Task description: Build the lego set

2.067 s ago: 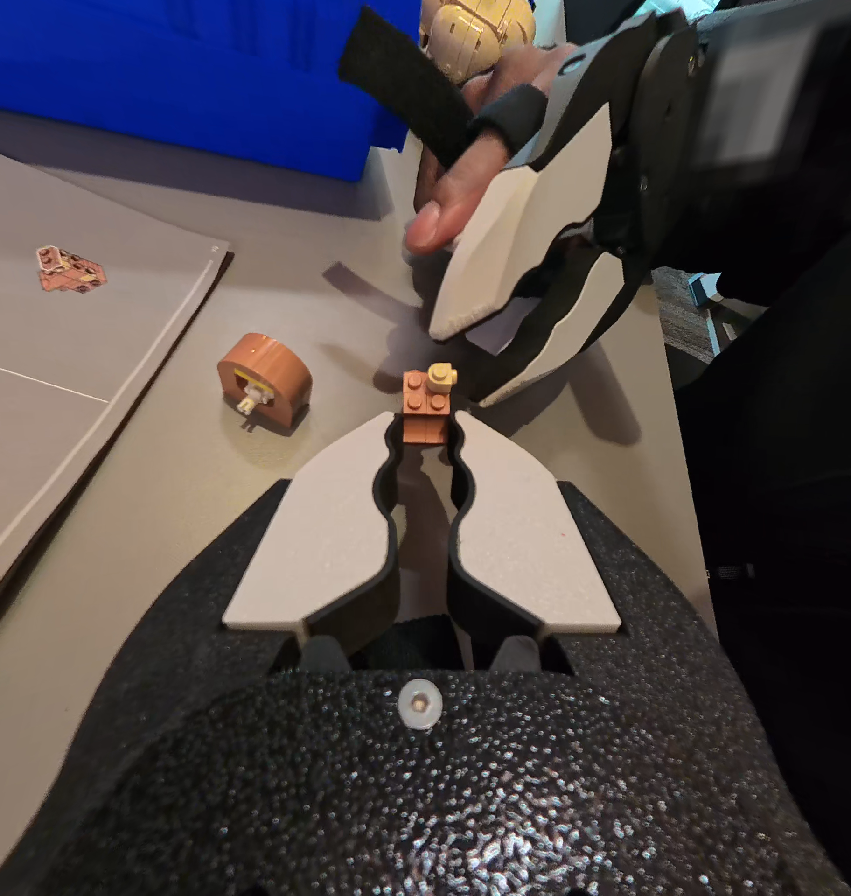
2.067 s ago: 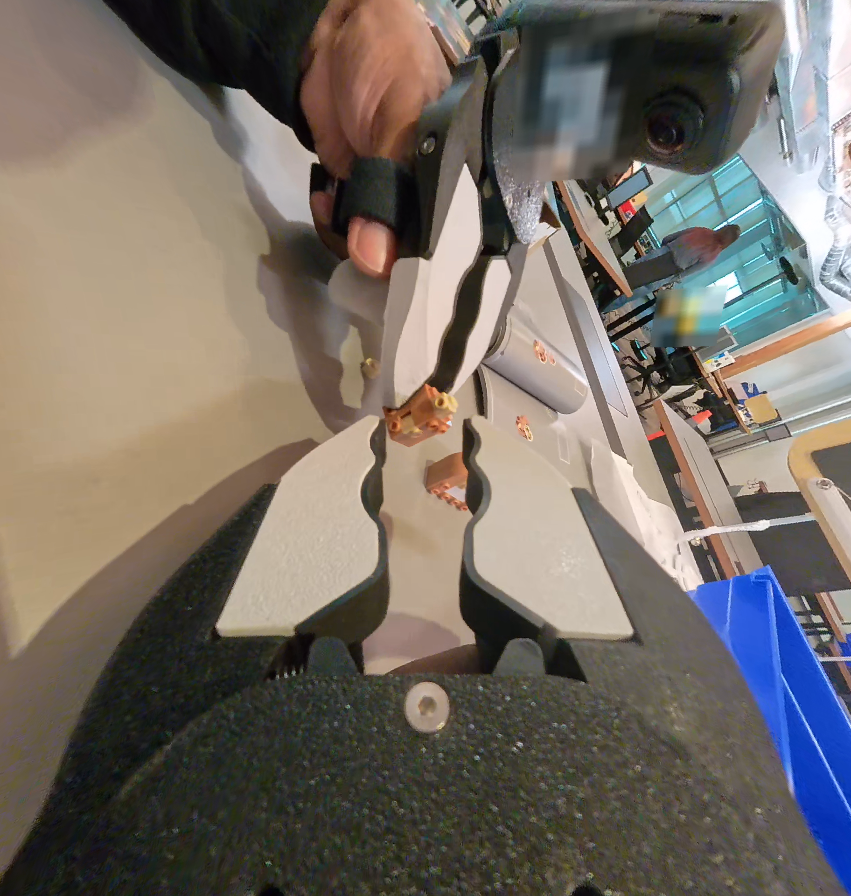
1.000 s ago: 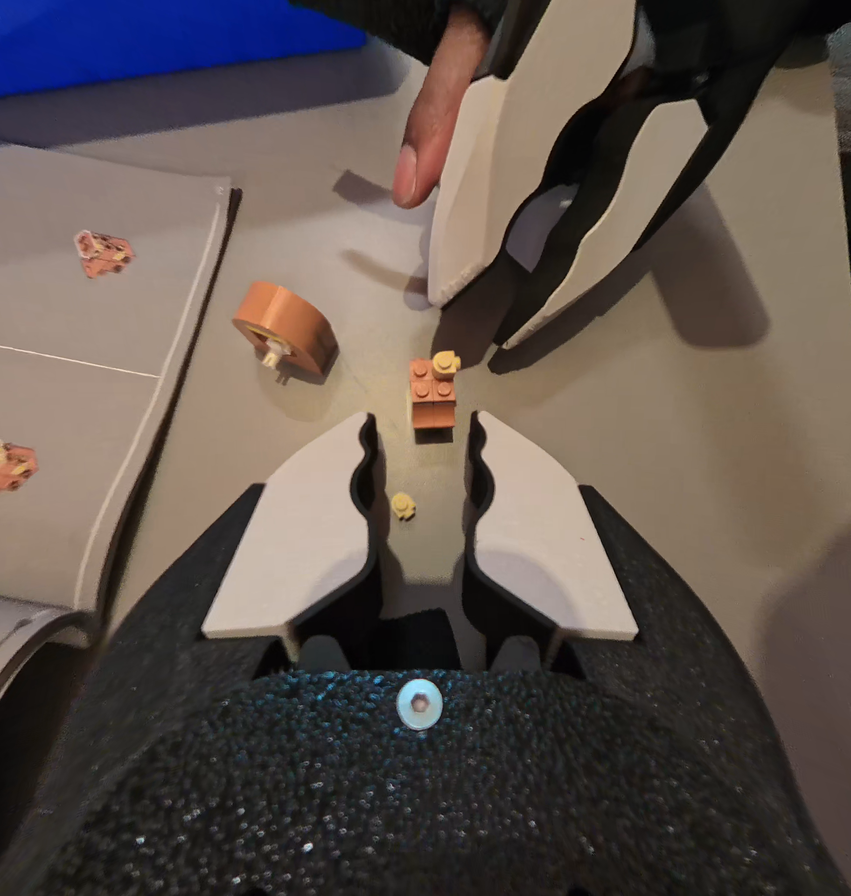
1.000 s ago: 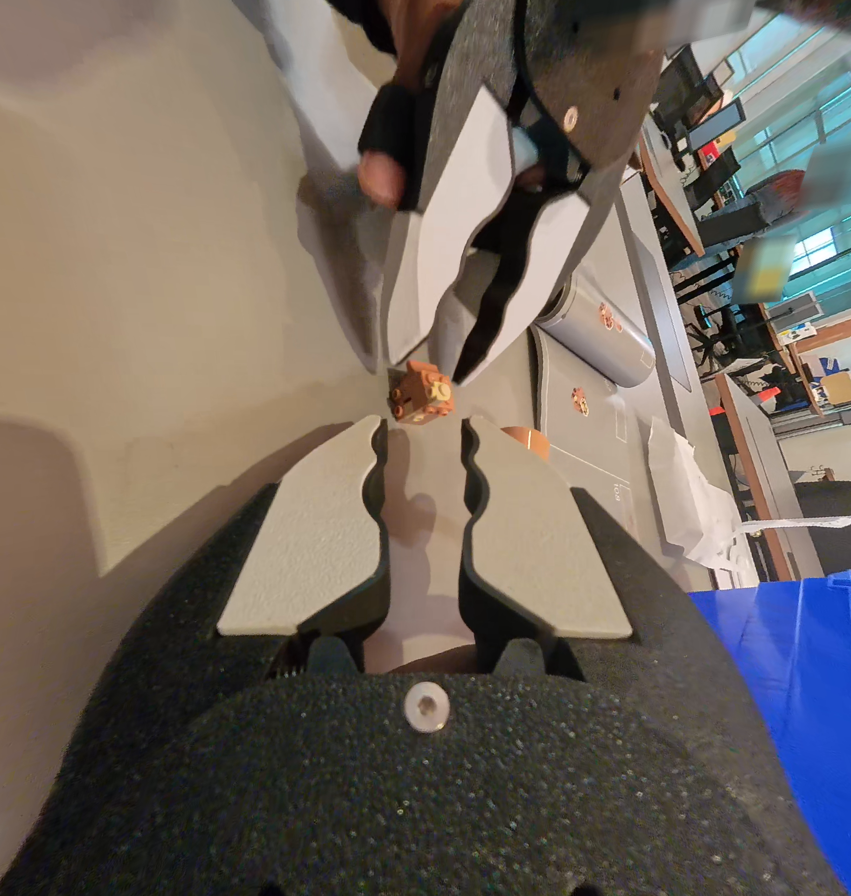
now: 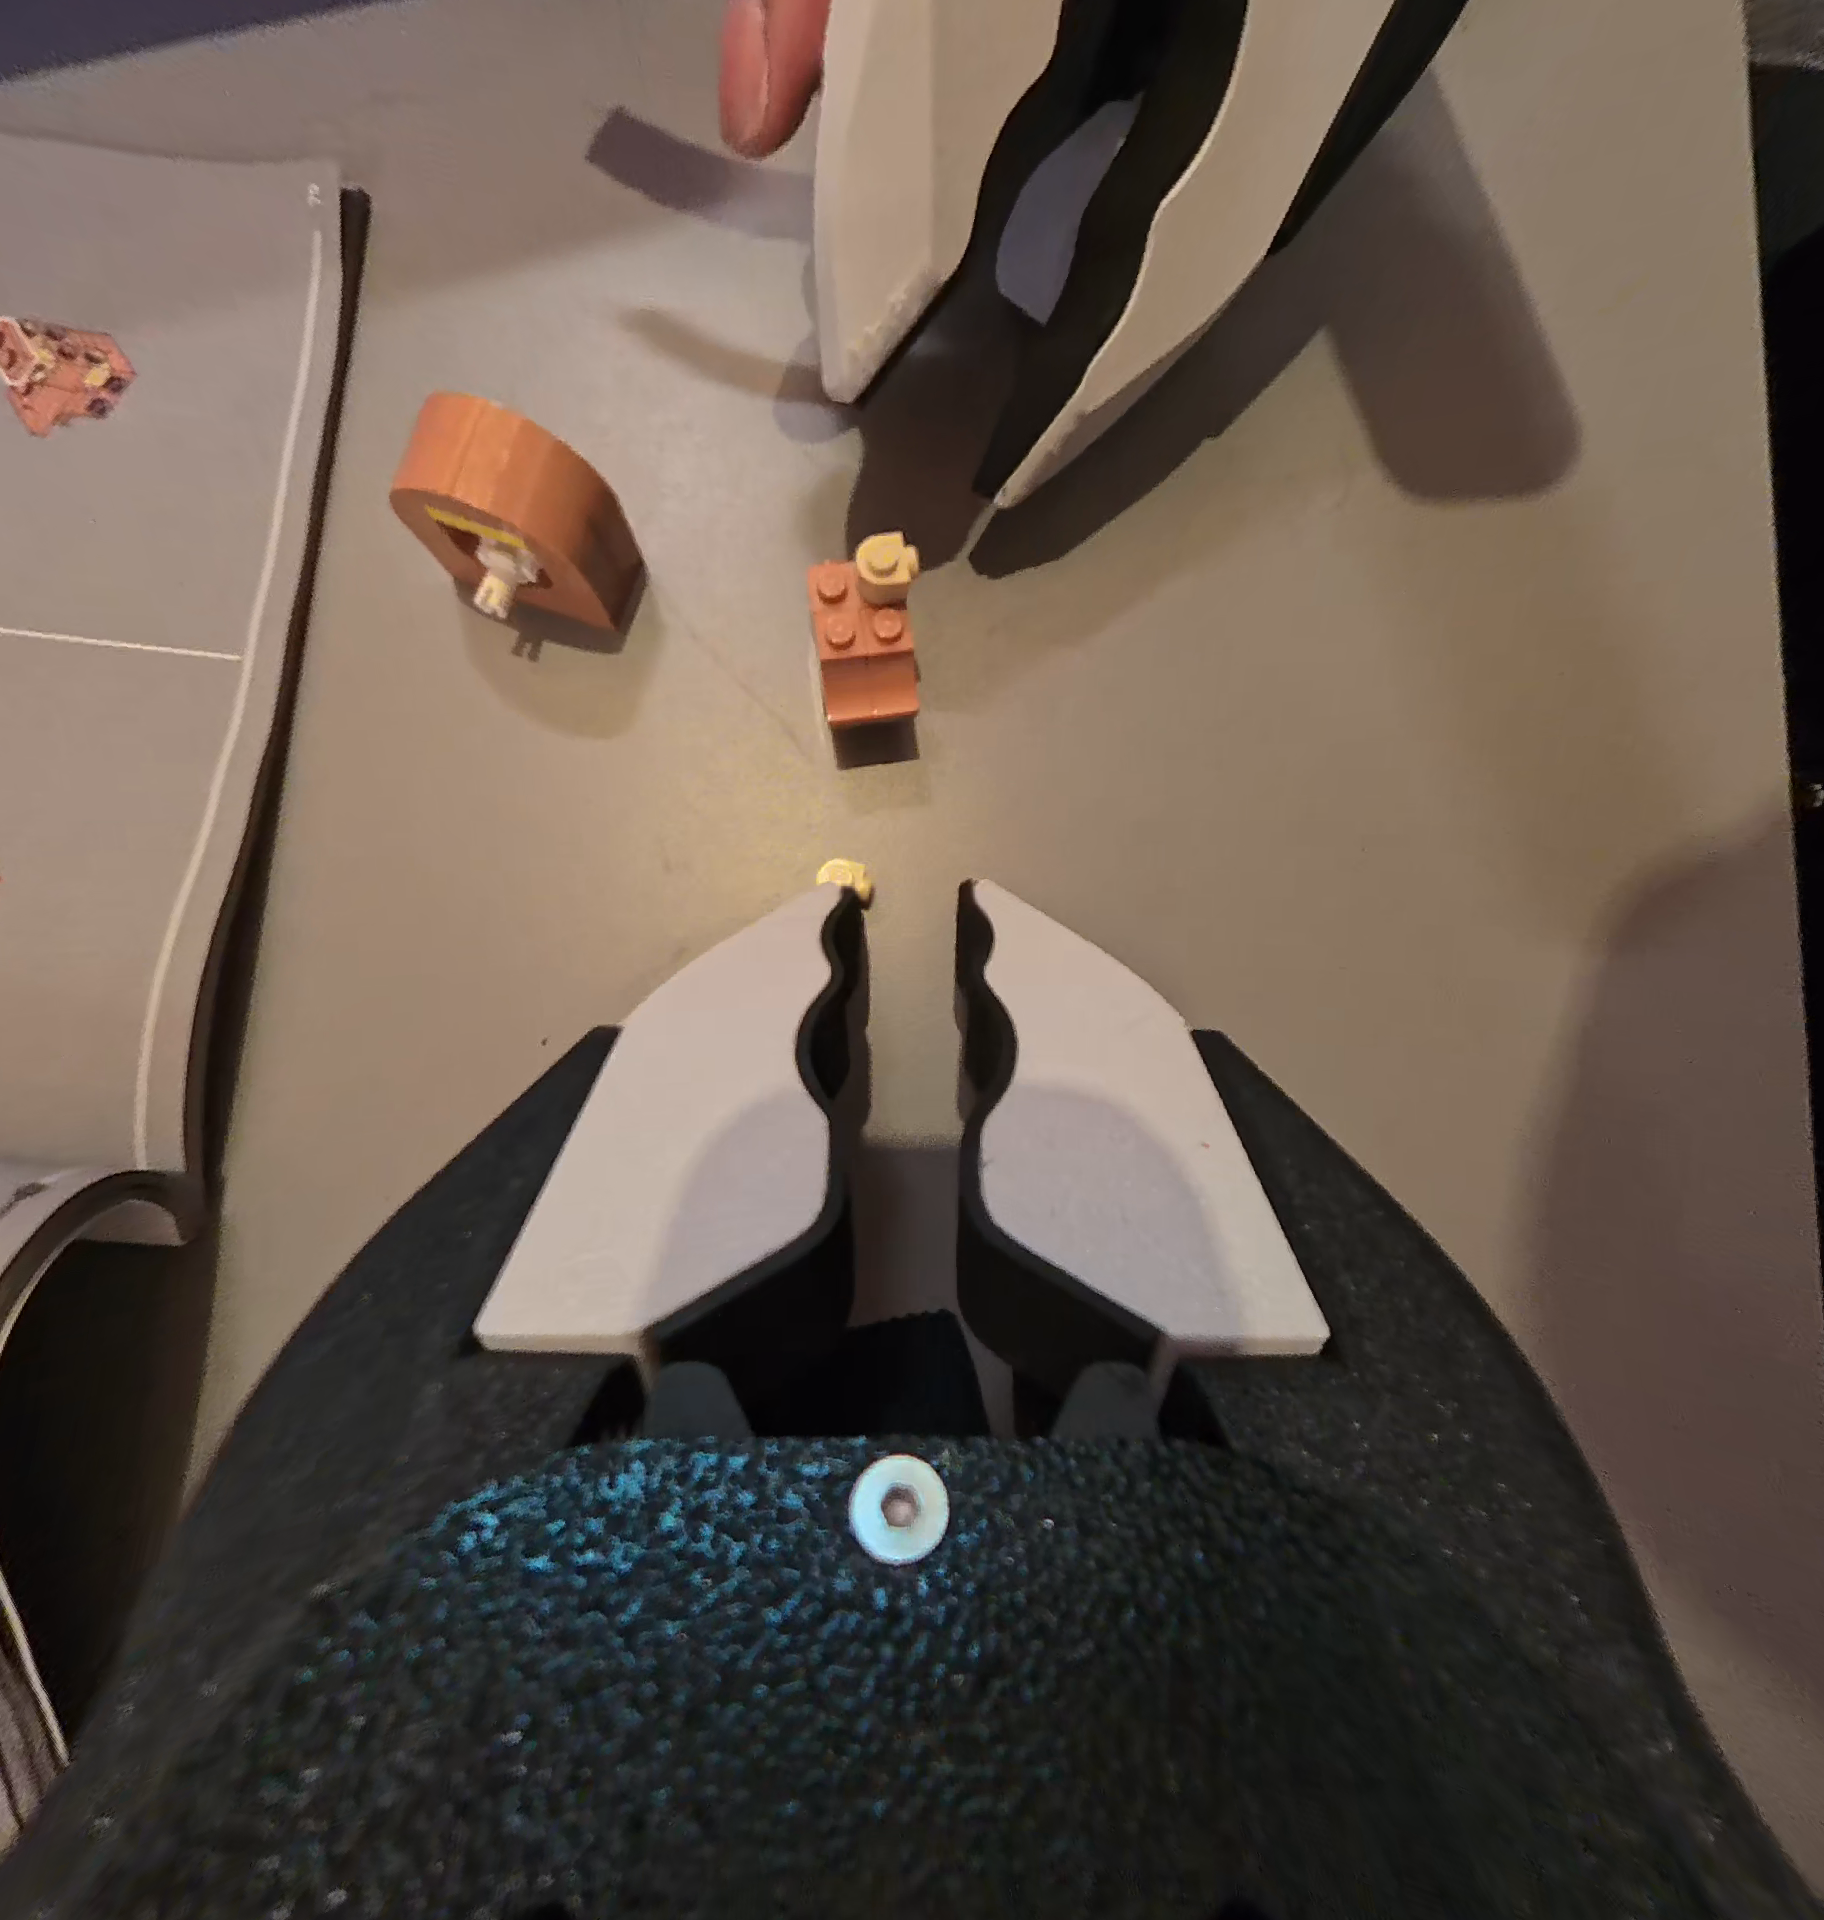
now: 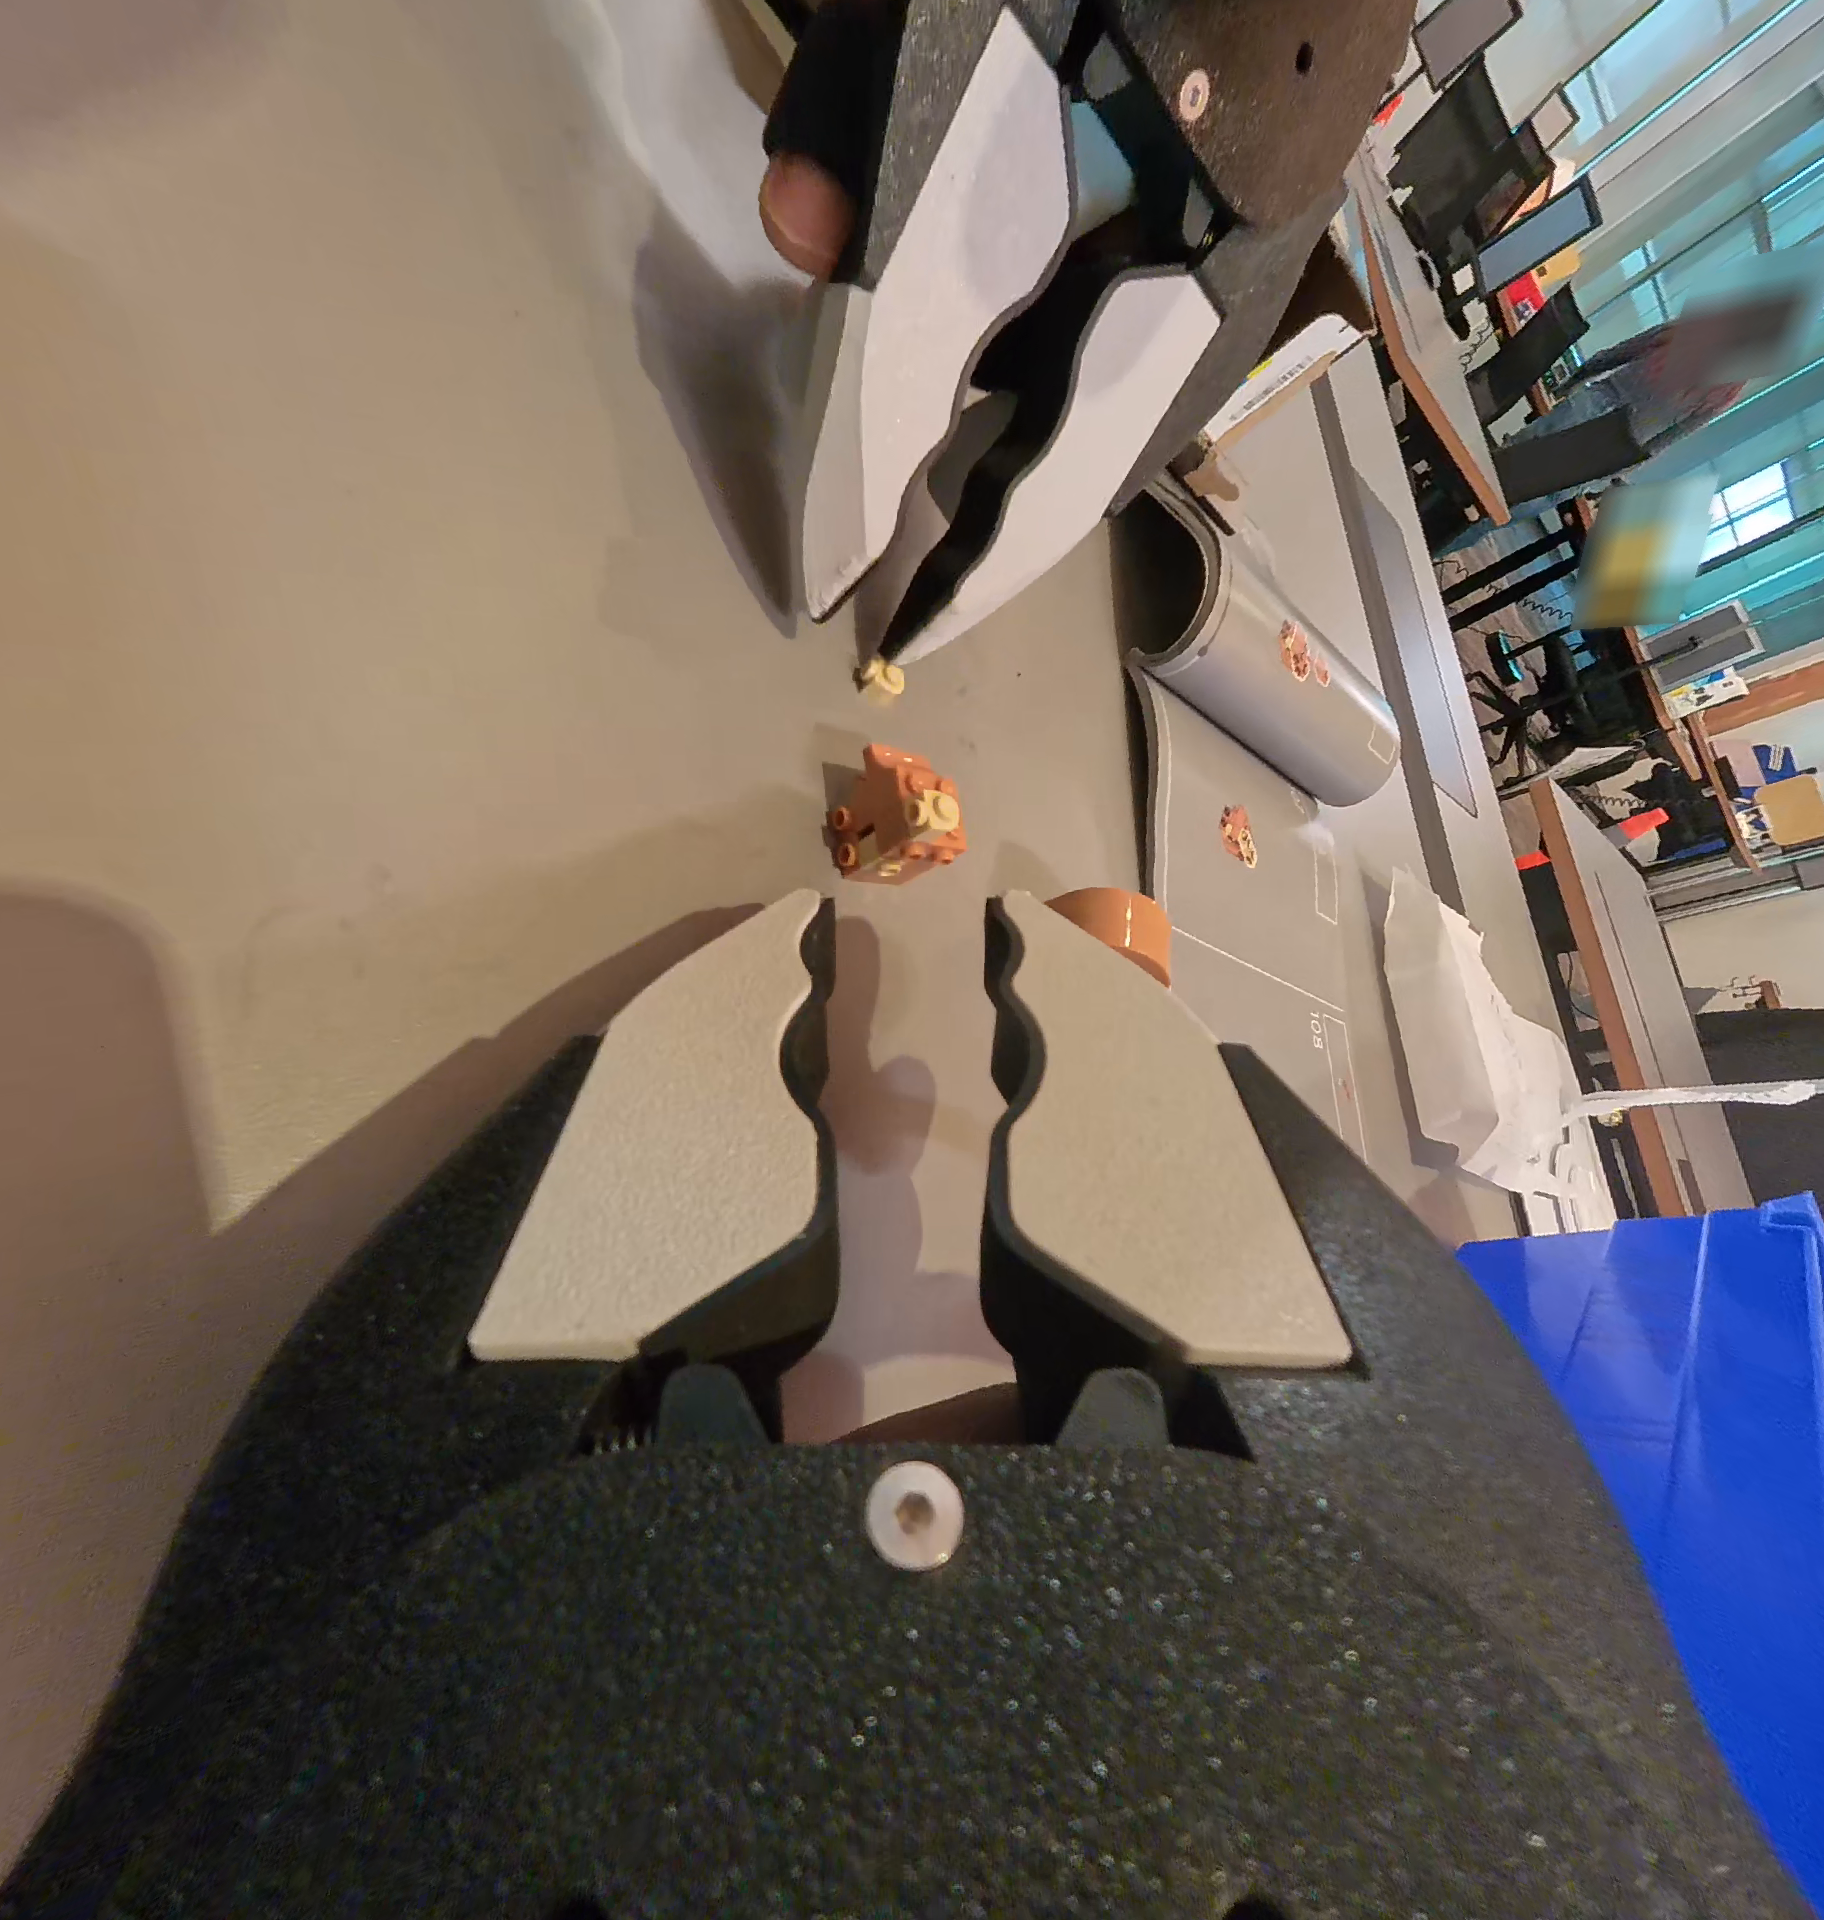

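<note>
A small brown brick block (image 5: 866, 644) with a tan stud piece on top stands on the grey table (image 5: 1303, 779); it also shows in the right wrist view (image 6: 892, 821). My left gripper (image 5: 906, 894) is open with a narrow gap. A tiny loose tan stud piece (image 5: 846, 876) lies on the table at the tip of one of its fingers, not pressed between the pads; it also shows in the right wrist view (image 6: 880, 677). My right gripper (image 6: 906, 904) is open and empty, just short of the brown block. It faces my left gripper from beyond the block (image 5: 918, 447).
A round brown piece (image 5: 513, 520) with a white pin lies left of the block. A grey mat with printed pictures (image 5: 108, 623) lies farther left, its end rolled up (image 6: 1272, 675). A blue bin (image 6: 1666, 1455) and white paper (image 6: 1448, 1039) are to the side. My right fingertips sit around 7 cm from my left ones.
My left gripper let go of the brown block, which now stands on the table. It drew back and its jaws narrowed beside the small tan piece. The right gripper stayed open near the block.
</note>
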The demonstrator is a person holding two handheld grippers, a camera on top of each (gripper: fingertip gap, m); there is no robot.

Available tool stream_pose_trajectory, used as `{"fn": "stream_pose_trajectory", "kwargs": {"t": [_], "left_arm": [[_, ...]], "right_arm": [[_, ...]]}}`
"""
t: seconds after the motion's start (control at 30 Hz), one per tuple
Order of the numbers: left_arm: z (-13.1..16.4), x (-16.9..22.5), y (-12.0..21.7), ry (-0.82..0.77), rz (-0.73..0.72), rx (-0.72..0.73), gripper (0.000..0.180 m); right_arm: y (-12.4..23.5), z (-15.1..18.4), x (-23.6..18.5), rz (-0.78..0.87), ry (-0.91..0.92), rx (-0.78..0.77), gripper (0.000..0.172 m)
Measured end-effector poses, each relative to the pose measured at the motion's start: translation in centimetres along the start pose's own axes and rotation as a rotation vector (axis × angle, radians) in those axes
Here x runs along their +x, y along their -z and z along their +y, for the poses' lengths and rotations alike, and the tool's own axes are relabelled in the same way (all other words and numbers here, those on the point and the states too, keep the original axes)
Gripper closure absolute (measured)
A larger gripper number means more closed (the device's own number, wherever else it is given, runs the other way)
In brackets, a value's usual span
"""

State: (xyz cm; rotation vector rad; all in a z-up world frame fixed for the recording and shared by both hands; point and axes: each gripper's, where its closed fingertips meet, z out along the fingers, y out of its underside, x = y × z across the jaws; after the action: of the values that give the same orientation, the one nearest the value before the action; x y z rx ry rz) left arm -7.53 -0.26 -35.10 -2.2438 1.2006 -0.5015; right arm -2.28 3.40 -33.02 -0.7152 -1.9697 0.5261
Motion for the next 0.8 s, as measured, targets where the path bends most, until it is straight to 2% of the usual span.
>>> {"fn": "stream_pose_trajectory", "kwargs": {"t": [0.27, 0.5, 0.7, 0.8], "left_arm": [[-0.7, 1.6, -0.5, -0.031, 0.065, 0.019, 0.163], [-0.1, -0.6, 0.7, -0.035, -0.035, 0.015, 0.164], [-0.1, 0.4, -0.2, -0.030, 0.017, 0.003, 0.167], [-0.4, 0.5, -0.8, -0.029, 0.019, 0.013, 0.163]], "right_arm": [[0.0, 0.0, 0.0, 0.000, 0.001, 0.000, 0.145], [0.1, -0.1, -0.1, -0.004, 0.007, 0.000, 0.145], [0.1, -0.2, -0.2, -0.002, 0.015, 0.001, 0.145], [0.1, -0.2, -0.2, -0.002, 0.015, 0.002, 0.145]]}}
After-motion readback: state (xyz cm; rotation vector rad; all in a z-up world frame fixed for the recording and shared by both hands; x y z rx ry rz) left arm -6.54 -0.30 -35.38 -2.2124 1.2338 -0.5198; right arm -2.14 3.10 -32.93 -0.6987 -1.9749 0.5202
